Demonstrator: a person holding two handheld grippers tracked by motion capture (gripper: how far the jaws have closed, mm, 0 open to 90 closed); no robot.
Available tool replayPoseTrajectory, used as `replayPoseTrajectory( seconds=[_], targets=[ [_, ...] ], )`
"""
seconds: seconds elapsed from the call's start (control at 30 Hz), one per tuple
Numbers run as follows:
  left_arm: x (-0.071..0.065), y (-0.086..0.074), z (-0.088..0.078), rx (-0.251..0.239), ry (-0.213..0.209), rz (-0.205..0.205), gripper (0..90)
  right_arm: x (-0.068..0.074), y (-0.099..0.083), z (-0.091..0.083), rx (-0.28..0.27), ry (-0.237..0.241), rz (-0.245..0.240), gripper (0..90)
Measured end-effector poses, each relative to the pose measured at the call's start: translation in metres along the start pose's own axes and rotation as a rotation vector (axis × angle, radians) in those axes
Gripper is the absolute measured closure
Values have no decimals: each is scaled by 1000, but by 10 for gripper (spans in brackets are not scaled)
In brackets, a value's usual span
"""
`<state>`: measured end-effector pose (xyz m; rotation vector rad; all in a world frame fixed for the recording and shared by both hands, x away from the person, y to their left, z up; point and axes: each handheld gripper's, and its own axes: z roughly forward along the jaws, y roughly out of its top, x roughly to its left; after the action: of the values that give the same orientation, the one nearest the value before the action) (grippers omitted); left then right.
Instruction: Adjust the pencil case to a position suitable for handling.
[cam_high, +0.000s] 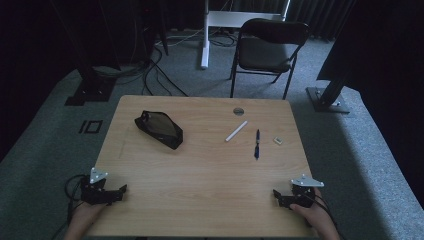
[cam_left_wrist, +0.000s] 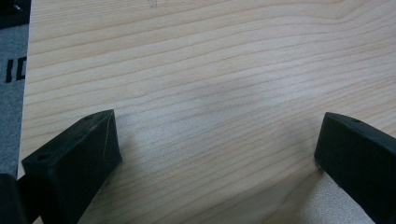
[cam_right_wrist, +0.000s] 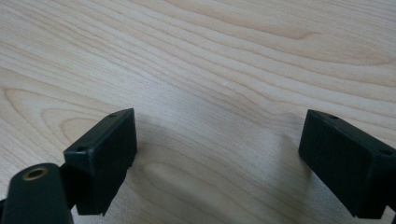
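While both grippers rest at the near corners of the table (cam_high: 200, 210), the left gripper (cam_high: 118, 191) and the right gripper (cam_high: 278, 196) each have their jaws spread wide with only bare wood between them, as both gripper views confirm. Nearest the right gripper lies a dark pen (cam_high: 257, 144), right of the table's middle; it looks light, stiff and smooth, likely to roll, so a pinch across the barrel's middle seems safest. Just beside it, toward the far edge, lies a white stick (cam_high: 236, 131), and a small pale eraser-like block (cam_high: 278, 141) sits nearer the right edge. A black soft pencil case (cam_high: 159, 129) lies left of centre, well apart. Nothing stands between gripper and pen.
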<state>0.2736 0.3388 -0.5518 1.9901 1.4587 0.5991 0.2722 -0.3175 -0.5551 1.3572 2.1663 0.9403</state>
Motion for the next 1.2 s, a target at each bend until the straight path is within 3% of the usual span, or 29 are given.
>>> replayPoseTrajectory(
  seconds=[0.57, 0.8, 1.2],
  targets=[
    [0, 0, 0, 0, 0, 0, 1, 0, 2, 1, -2, 2, -12, 109],
    [0, 0, 0, 0, 0, 0, 1, 6, 9, 5, -4, 37, -29, 109],
    [0, 0, 0, 0, 0, 0, 1, 15, 23, 14, -22, 55, -58, 111]
  ],
)
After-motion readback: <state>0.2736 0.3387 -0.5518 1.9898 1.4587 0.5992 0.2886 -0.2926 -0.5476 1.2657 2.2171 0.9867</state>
